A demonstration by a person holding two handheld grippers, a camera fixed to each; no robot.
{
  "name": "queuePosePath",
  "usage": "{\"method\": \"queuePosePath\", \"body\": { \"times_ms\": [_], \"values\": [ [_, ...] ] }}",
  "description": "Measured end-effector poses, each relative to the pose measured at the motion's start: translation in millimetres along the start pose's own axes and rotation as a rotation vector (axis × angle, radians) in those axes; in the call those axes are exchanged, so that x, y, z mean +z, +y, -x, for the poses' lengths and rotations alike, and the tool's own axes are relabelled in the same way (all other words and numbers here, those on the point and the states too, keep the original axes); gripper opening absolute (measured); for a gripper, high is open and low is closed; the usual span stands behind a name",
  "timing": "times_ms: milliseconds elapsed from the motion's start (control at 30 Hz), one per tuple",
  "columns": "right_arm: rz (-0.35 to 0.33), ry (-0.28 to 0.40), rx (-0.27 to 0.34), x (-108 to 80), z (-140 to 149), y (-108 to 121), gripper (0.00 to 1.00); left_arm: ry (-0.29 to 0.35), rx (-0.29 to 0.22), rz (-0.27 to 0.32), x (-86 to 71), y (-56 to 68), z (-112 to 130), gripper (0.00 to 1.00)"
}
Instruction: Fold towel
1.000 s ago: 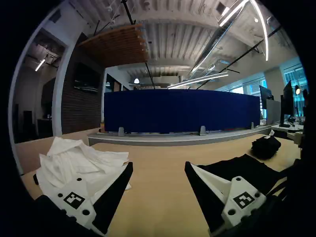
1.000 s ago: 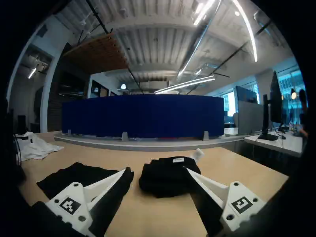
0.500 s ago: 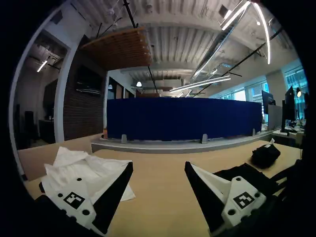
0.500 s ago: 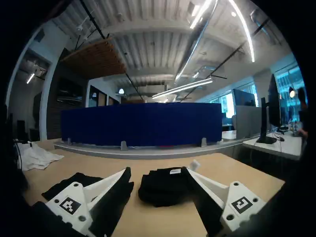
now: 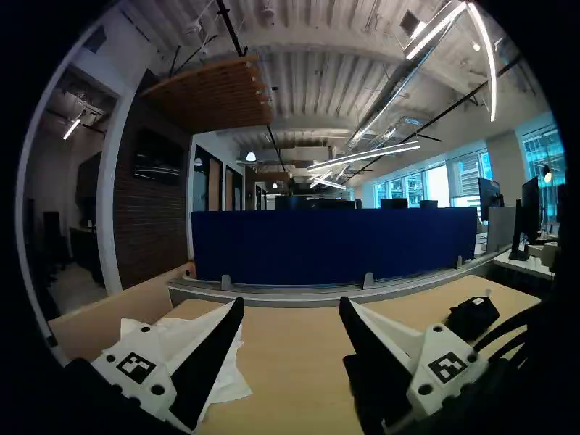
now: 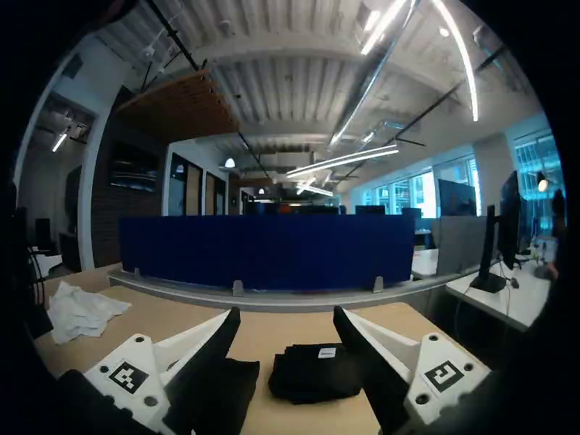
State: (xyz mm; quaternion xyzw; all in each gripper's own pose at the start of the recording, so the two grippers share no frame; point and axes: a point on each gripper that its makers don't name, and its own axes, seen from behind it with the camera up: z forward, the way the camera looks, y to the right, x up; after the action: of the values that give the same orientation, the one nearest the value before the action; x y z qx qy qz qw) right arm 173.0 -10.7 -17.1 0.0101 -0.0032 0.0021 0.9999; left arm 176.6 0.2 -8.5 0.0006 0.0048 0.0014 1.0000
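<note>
Left gripper view: the left gripper [image 5: 290, 300] is spread apart and empty over the worktop [image 5: 290, 377]. The white towel [image 5: 233, 377] at 7 o'clock is half hidden by a finger. A black cloth [image 5: 350, 370] at 5 barely shows, and a black bundle [image 5: 473, 317] lies at 4.

Right gripper view: the right gripper [image 6: 286, 310] is also apart and empty. The bundle [image 6: 315, 371] at 6 has its right edge covered, the cloth [image 6: 239, 384] at 7 is cut off, and the towel [image 6: 83, 312] is at 9.

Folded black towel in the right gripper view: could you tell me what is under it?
The folded black towel lies on the wooden table; the tabletop directly beneath is covered.
</note>
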Motion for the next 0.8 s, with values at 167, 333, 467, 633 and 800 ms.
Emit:
{"method": "queuePosePath", "body": {
  "times_ms": [167, 333, 467, 633, 800],
  "values": [
    [0.009, 0.002, 0.015, -0.7, -14.7, 2.2, 1.00, -0.017, 0.016, 0.016, -1.8, 2.3, -6.7, 0.97],
    [-0.007, -0.023, 0.016, -1.4, -15.6, 1.9, 1.00, -0.045, 0.035, 0.047, -1.3, 9.6, -6.6, 0.97],
    [-0.042, -0.060, -0.003, -0.6, -12.0, -4.4, 1.00, -0.081, 0.051, 0.093, -1.7, 20.2, -2.9, 0.97],
    [-0.116, -0.133, -0.033, -2.5, 1.3, -18.3, 1.00, -0.135, 0.077, 0.155, -2.3, 28.4, 5.1, 0.97],
    [-0.201, -0.222, -0.067, -7.1, 17.7, -33.8, 1.00, -0.189, 0.106, 0.217, -6.1, 36.5, 13.7, 0.97]
  ]
}}
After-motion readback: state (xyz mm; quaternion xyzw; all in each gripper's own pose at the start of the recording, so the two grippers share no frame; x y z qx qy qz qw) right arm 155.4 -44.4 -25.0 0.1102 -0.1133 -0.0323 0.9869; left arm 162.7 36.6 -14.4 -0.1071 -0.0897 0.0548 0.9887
